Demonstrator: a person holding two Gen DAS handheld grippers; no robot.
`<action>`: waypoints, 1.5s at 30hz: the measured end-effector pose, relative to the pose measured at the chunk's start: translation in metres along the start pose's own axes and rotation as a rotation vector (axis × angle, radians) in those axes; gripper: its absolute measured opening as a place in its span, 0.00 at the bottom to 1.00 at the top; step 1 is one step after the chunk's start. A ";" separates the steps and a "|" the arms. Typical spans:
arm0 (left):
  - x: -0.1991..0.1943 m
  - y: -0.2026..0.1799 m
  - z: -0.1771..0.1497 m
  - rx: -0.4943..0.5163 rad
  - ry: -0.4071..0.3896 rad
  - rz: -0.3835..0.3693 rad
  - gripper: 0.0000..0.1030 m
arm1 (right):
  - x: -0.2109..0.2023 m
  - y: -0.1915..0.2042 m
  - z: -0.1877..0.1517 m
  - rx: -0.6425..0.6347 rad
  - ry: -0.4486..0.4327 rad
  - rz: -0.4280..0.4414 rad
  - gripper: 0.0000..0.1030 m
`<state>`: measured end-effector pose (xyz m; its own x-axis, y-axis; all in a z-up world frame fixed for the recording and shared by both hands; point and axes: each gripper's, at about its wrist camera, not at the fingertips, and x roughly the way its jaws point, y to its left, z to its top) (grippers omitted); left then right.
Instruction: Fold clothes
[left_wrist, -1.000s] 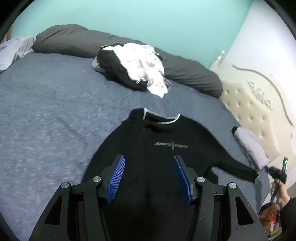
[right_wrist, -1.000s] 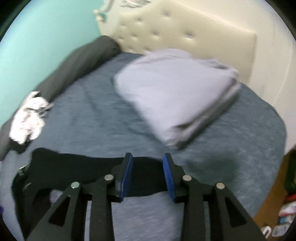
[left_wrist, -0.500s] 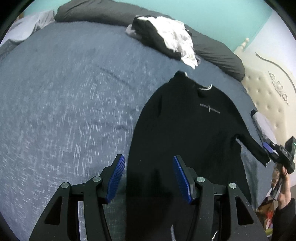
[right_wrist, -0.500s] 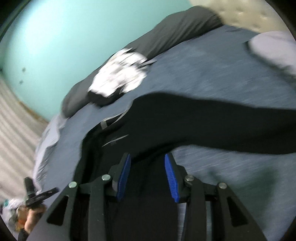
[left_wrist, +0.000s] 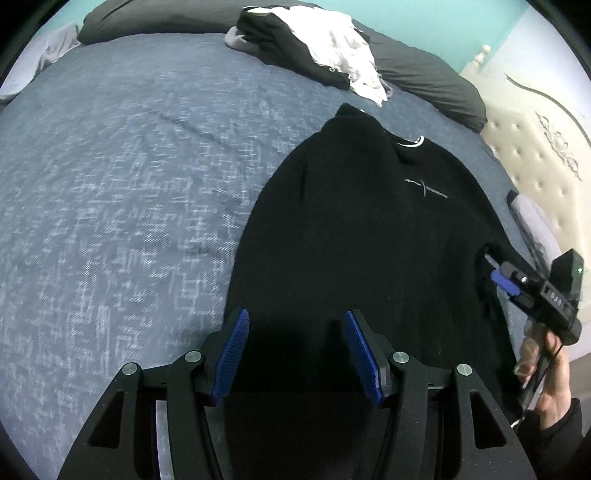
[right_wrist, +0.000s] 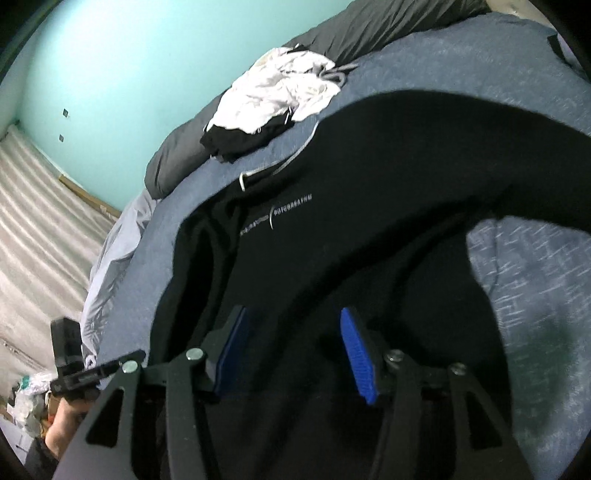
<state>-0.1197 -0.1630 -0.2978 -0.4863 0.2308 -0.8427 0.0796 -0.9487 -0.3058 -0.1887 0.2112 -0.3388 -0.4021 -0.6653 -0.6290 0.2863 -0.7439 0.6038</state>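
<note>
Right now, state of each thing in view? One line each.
black sweatshirt: spread front up on the bed, one sleeve folded in, the other out.
left tool: open, over the hem, holding nothing.
right tool: open, over the sweatshirt, empty.
clothes pile: crumpled, unfolded, by the grey pillows.
bed cover: lightly creased.

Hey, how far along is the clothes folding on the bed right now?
Early. Done: the black sweatshirt lies flat, one sleeve folded across the chest. In hand: nothing; the left gripper and right gripper are open above it. Left: the remaining folds, plus the black-and-white clothes pile.
</note>
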 end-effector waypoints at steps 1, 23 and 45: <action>0.003 -0.002 0.002 0.016 0.001 0.008 0.57 | 0.005 -0.003 -0.001 0.006 0.014 0.005 0.52; -0.035 0.029 0.057 0.011 -0.109 0.140 0.03 | 0.022 -0.009 0.005 -0.004 0.002 0.137 0.52; 0.023 0.022 0.176 0.018 -0.066 0.114 0.42 | 0.027 -0.015 0.008 0.024 0.005 0.164 0.52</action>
<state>-0.2821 -0.2168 -0.2464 -0.5311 0.1075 -0.8405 0.1221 -0.9719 -0.2014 -0.2109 0.2043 -0.3609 -0.3473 -0.7783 -0.5231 0.3273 -0.6233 0.7102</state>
